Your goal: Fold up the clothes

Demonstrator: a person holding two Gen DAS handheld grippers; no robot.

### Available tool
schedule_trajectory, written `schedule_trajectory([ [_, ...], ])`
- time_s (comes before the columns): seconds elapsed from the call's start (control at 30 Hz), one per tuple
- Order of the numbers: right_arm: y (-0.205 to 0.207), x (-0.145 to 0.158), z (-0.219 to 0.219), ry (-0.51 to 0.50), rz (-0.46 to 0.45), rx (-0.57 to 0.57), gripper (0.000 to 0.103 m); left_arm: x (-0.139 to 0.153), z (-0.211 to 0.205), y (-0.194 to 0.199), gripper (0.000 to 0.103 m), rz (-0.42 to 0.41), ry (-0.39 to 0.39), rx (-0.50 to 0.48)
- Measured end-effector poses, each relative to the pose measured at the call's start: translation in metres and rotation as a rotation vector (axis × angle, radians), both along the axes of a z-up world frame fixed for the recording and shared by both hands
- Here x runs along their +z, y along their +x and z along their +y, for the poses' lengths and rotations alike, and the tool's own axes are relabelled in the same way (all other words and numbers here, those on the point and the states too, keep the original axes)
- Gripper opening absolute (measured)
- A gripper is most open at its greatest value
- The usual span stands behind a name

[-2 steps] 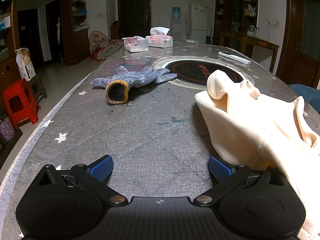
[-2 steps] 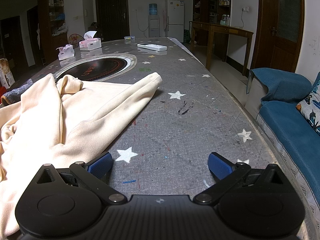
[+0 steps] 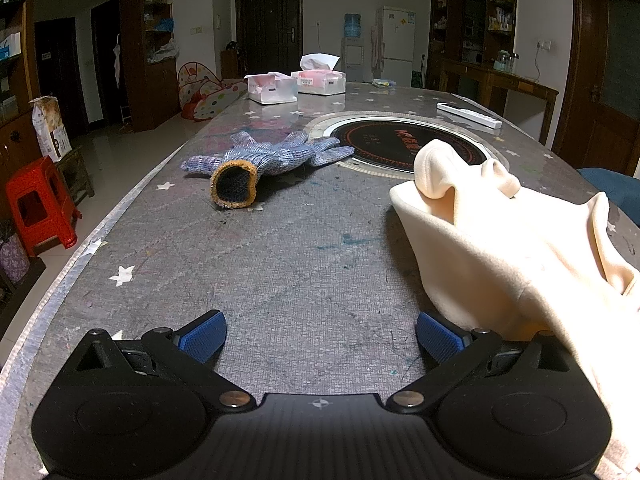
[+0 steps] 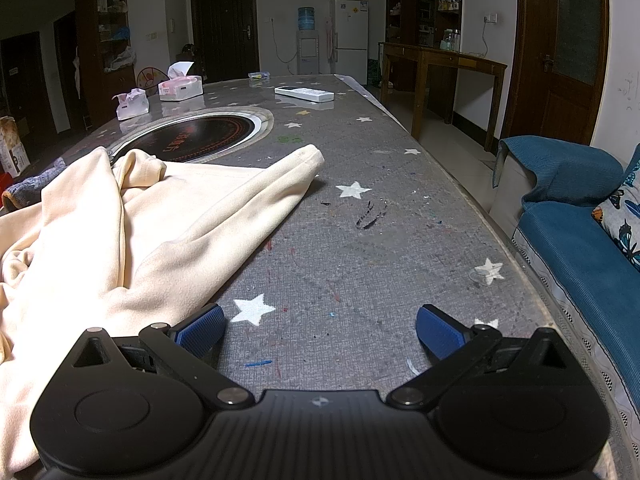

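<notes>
Spilling past both frames, cream garment, grippers gaping.

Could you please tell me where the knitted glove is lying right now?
In the left wrist view, the knitted glove lies on the table left of centre, beside the round black cooktop.

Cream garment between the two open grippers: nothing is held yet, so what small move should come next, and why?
Probably the left gripper should slide right and close on the near edge of the cream garment. Its jaws are open with only bare table between them, and the cloth lies crumpled beside its right finger. The right gripper is also open over bare table, with the cloth at its left finger.
</notes>
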State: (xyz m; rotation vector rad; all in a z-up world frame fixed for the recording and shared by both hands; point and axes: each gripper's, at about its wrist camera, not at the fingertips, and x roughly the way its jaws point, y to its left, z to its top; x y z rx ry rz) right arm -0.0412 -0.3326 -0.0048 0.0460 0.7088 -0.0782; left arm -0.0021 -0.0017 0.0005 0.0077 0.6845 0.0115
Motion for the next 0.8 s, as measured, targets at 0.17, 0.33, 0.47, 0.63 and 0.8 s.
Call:
schedule_trajectory([
  [0.17,-0.001,0.003,0.000,0.000,0.005,0.007,0.103,0.001,-0.003,-0.006,0.103,0.008,0.018,0.021],
  [0.33,-0.016,0.007,-0.001,-0.003,0.006,0.021,0.103,0.002,0.000,-0.018,0.103,0.041,0.006,0.047],
  [0.47,-0.031,0.009,0.003,-0.017,-0.004,0.039,0.103,0.005,-0.005,-0.033,0.103,0.052,0.027,0.046],
  [0.63,-0.054,0.014,0.006,-0.011,-0.029,0.066,0.103,0.011,-0.011,-0.053,0.103,0.059,0.042,0.028],
  [0.8,-0.078,0.022,0.010,0.007,-0.053,0.079,0.103,0.019,-0.016,-0.075,0.103,0.050,0.066,0.032],
])
